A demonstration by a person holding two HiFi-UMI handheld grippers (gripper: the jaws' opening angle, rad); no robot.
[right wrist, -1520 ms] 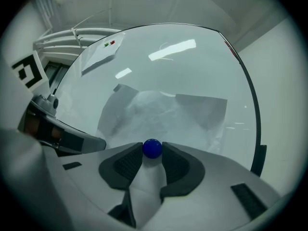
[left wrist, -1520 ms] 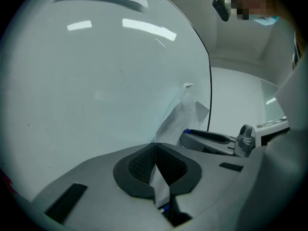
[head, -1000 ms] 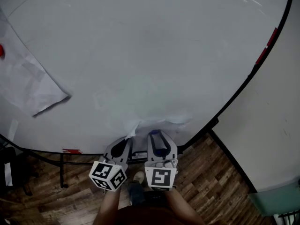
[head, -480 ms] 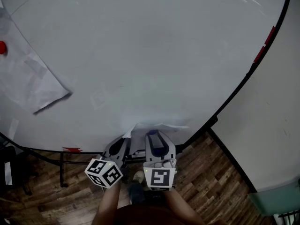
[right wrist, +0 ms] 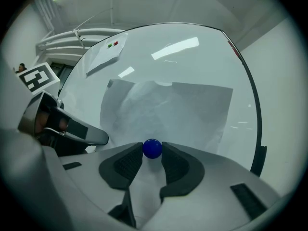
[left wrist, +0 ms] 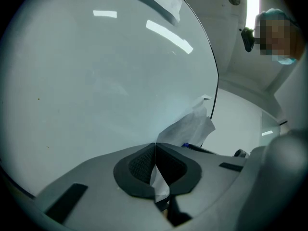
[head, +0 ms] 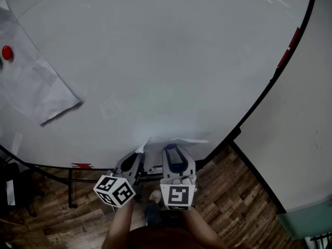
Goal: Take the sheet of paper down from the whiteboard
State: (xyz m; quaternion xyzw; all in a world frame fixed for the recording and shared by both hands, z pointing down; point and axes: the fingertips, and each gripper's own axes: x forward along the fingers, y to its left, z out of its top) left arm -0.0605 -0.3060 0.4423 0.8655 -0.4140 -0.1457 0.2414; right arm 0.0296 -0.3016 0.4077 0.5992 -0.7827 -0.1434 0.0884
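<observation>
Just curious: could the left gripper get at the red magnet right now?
Probably not yet: the left gripper is shut on a corner of the near sheet, and the red magnet sits far off to the left on the whiteboard.

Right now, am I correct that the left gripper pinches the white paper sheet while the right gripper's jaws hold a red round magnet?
Not quite: the round magnet in the right gripper is blue, not red; the right gripper view shows it. The left gripper does pinch the white paper sheet.
</observation>
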